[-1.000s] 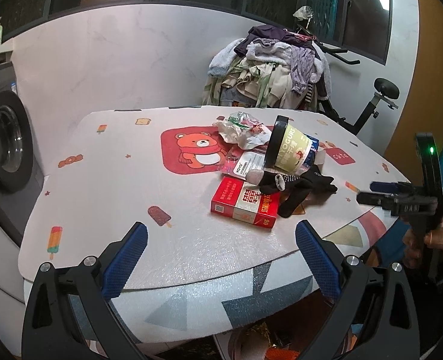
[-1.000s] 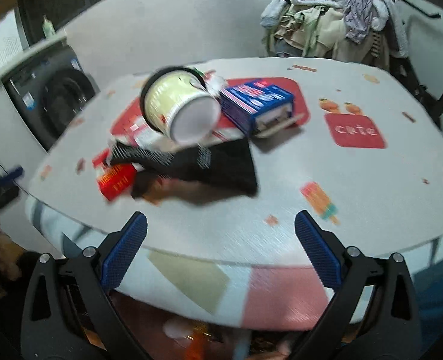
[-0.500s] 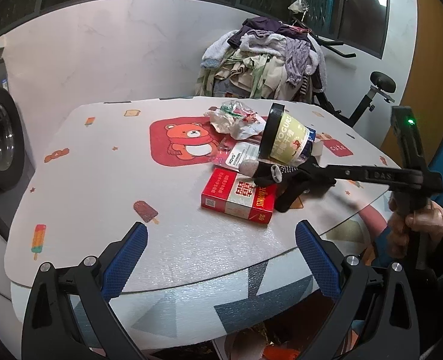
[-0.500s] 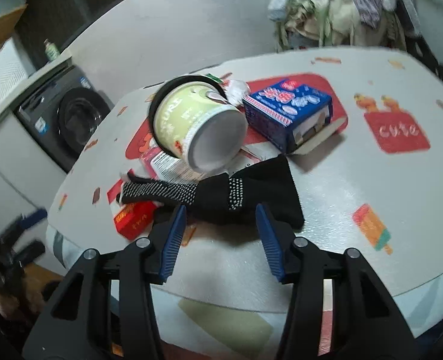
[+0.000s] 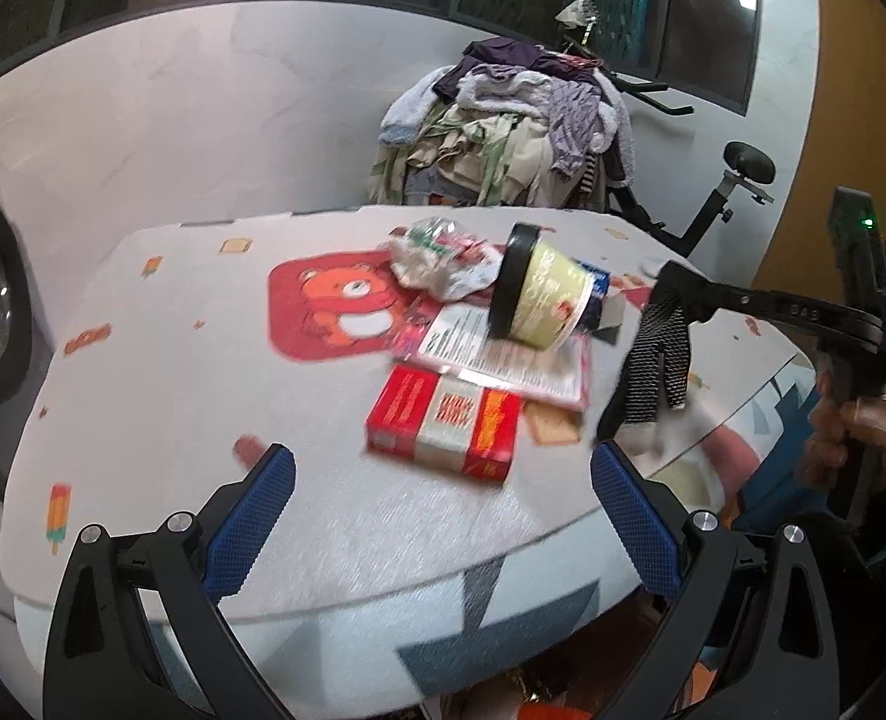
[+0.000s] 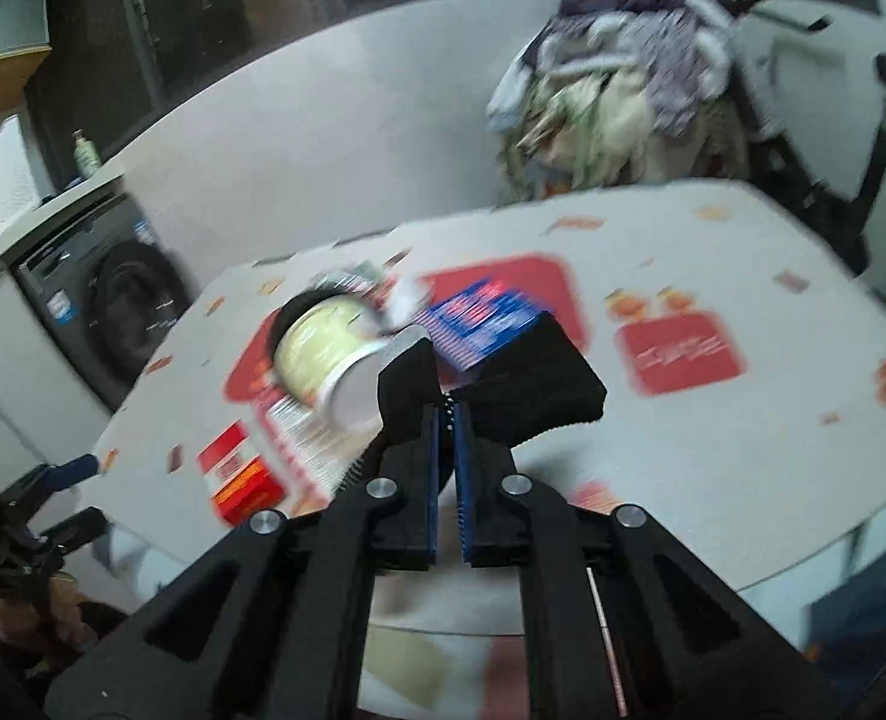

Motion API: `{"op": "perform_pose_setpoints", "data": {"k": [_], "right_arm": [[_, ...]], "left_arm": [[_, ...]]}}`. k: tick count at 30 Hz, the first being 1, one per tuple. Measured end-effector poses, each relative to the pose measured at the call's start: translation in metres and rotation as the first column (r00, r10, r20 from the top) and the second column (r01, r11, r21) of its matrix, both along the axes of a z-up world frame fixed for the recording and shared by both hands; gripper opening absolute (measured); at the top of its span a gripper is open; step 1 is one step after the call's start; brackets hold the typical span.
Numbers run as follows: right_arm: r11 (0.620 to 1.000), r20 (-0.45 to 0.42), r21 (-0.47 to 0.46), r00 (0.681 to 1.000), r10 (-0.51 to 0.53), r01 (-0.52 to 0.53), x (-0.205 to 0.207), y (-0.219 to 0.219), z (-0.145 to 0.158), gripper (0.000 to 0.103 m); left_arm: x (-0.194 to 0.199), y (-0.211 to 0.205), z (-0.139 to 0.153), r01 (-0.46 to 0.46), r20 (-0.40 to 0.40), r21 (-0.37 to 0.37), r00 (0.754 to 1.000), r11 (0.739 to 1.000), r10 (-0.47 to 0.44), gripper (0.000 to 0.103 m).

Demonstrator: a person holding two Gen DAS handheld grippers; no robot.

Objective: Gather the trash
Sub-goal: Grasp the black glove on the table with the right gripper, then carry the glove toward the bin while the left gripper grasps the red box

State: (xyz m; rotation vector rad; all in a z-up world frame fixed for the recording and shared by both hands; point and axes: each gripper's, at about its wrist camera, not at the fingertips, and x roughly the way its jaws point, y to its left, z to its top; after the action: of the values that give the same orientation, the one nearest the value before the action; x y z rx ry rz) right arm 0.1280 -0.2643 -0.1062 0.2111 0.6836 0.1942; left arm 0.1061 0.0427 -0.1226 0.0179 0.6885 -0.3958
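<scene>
My right gripper (image 6: pixel 448 414) is shut on a black glove (image 6: pixel 532 366) and holds it lifted above the table; in the left wrist view the glove (image 5: pixel 652 372) hangs from that gripper (image 5: pixel 673 291) at the table's right edge. On the table lie a red carton (image 5: pixel 443 420), a tipped yellow tub with a black lid (image 5: pixel 538 300), a printed leaflet (image 5: pixel 502 348), a crumpled wrapper (image 5: pixel 437 255) and a blue box (image 6: pixel 478 324). My left gripper (image 5: pixel 443 510) is open and empty at the table's near edge.
A round table with a cartoon cloth (image 5: pixel 173 372) holds the trash. A washing machine (image 6: pixel 125 306) stands to the left. A pile of clothes (image 5: pixel 502 126) on an exercise bike (image 5: pixel 736 180) stands behind the table.
My right gripper closed on the black glove and lifted it off the table toward the right edge. The left gripper moved slightly closer to the table.
</scene>
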Motion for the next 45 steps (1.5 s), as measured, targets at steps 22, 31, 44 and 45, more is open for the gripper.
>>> {"op": "perform_pose_setpoints", "data": {"k": [22,31,44,45], "right_arm": [[1.0,-0.031,-0.01,0.999,0.016,-0.017,-0.016,-0.013,-0.02,0.009],[0.999,-0.034,-0.026,0.999,0.035,-0.036,-0.024,-0.007,-0.015,0.009],[0.997,0.024,-0.023,0.997,0.071,-0.07,-0.063,0.002,0.017,0.009],[0.996,0.028,-0.025,0.996,0.081,-0.081,-0.068,0.004,0.019,0.009]], "left_arm": [[0.094,-0.05,-0.059,0.119,-0.205,0.164,0.975,0.979,-0.084,0.096],[0.103,-0.053,-0.062,0.156,-0.241,0.176,0.964,0.972,-0.111,0.088],[0.011,-0.048,0.002,0.168,-0.131,0.04,0.978,0.985,-0.162,0.088],[0.003,-0.047,0.006,0.168,-0.125,0.029,0.979,0.985,-0.163,0.088]]}}
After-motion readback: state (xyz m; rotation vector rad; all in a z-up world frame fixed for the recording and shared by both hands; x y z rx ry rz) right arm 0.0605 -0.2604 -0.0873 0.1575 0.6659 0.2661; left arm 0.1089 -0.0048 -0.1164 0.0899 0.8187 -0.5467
